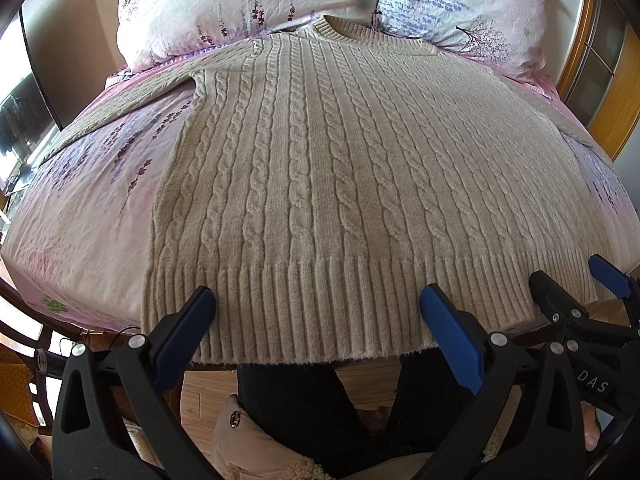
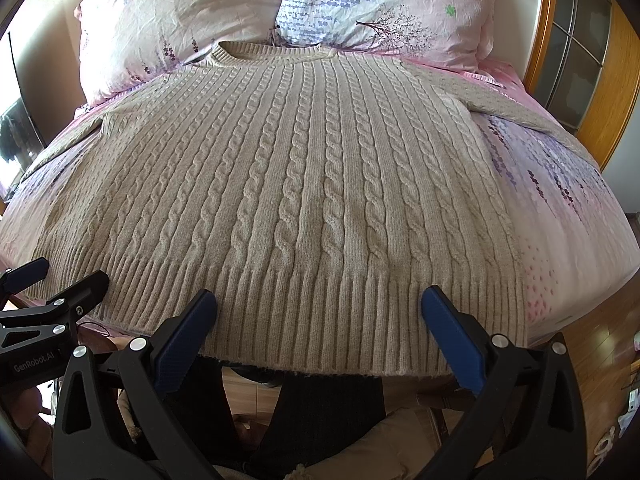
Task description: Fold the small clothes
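Left wrist view: a beige cable-knit sweater [image 1: 320, 168] lies flat and face up on a bed [image 1: 80, 216] with a pink floral sheet. Its round collar points away from the camera, toward two floral pillows [image 1: 224, 4] that stand at the head of the bed. The ribbed hem runs along the near edge of the mattress and hangs slightly over it. One sleeve [image 1: 132, 96] stretches out to the left across the sheet. The left gripper [image 1: 318, 300] sits low in the frame, its two black fingers with blue pads spread wide, one on each side of the middle part of the hem. Nothing is between them, and whether the tips touch the knit cannot be told. At the lower right edge, the right gripper [image 1: 572, 276] shows near the hem's right corner, also spread apart.

Right wrist view: the same sweater [image 2: 312, 184] fills most of the frame, with its other sleeve [image 2: 520, 104] reaching right toward a wooden door frame [image 2: 600, 120]. The right gripper [image 2: 318, 300] has its jaws wide over the right half of the hem, holding nothing. The left gripper [image 2: 68, 276] appears at the left edge beside the hem's left corner. Below the mattress edge, dark trouser legs [image 2: 320, 408] and a wooden floor [image 2: 592, 352] are visible.
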`<act>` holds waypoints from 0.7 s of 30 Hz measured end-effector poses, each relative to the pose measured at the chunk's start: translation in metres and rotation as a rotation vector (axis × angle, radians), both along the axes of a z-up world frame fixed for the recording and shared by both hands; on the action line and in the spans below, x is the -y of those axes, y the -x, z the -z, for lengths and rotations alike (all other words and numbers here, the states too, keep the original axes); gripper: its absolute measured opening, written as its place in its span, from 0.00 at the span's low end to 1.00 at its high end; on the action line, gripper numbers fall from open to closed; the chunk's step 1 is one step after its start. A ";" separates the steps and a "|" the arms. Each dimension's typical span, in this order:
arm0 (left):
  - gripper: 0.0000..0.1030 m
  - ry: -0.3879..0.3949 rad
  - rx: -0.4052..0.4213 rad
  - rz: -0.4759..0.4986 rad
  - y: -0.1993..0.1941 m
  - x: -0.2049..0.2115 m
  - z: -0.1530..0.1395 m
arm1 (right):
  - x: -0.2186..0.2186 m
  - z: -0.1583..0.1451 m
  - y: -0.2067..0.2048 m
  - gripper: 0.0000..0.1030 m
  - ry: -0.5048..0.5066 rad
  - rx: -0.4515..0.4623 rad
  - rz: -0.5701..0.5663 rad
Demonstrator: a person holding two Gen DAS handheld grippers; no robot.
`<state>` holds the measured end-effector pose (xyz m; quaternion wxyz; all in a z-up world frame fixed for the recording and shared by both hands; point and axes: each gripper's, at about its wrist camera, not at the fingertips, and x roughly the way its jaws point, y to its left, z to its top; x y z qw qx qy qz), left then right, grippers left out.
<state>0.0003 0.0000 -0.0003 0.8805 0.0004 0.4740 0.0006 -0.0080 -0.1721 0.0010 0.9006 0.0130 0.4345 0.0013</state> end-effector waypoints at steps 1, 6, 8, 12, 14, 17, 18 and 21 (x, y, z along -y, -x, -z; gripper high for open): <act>0.98 0.000 0.000 0.000 0.000 0.000 0.000 | 0.000 0.000 0.000 0.99 0.000 0.000 0.000; 0.98 0.000 -0.001 0.000 0.000 0.000 0.000 | 0.000 0.000 0.000 0.99 0.000 -0.001 0.000; 0.98 0.000 -0.001 0.000 0.000 0.000 0.000 | 0.000 0.000 0.000 0.99 0.000 -0.001 0.000; 0.98 0.000 -0.001 0.000 0.000 0.000 0.000 | 0.000 0.000 0.000 0.99 0.000 -0.002 0.000; 0.98 0.000 -0.001 0.000 0.000 0.000 0.000 | 0.000 0.000 0.000 0.99 0.000 -0.003 0.001; 0.98 0.000 -0.001 0.000 0.000 0.000 0.000 | -0.001 -0.002 0.000 0.99 -0.001 -0.005 0.002; 0.98 0.000 -0.002 0.000 0.000 0.000 0.000 | 0.000 0.003 0.001 0.99 0.000 -0.004 0.002; 0.98 0.000 -0.002 0.000 0.000 0.000 0.000 | 0.000 0.003 0.001 0.99 -0.001 -0.005 0.002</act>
